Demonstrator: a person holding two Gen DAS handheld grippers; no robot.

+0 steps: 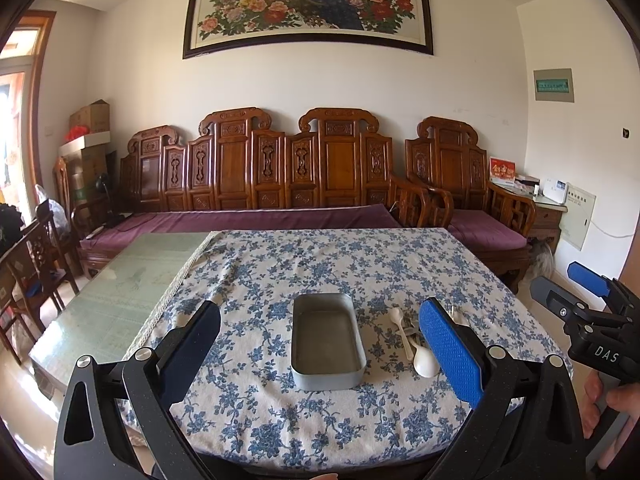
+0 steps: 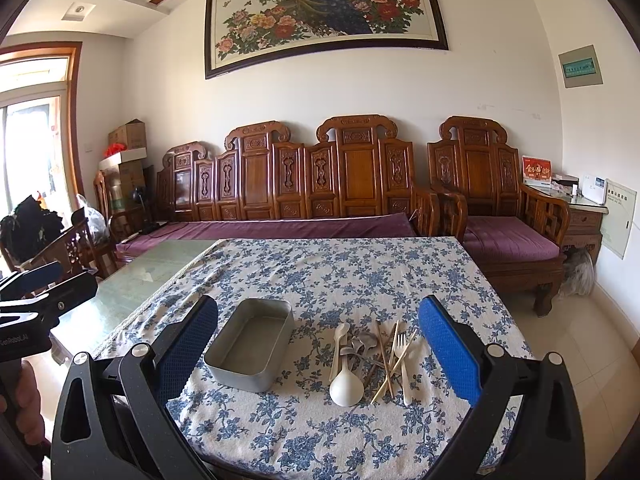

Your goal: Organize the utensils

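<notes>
Both my left gripper (image 1: 320, 344) and right gripper (image 2: 320, 344) hang with jaws wide apart, holding nothing. Between them sit the metal tin (image 2: 250, 346) and, just beside it, the utensil pile (image 2: 372, 360).

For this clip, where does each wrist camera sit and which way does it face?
Left wrist: behind the open left gripper, facing the metal tin head-on; right gripper and a hand at the right edge.
Right wrist: behind the open right gripper, facing the utensil pile; the other gripper at the left edge.
Shared: tin, white spoon, floral tablecloth, wooden sofa.
</notes>
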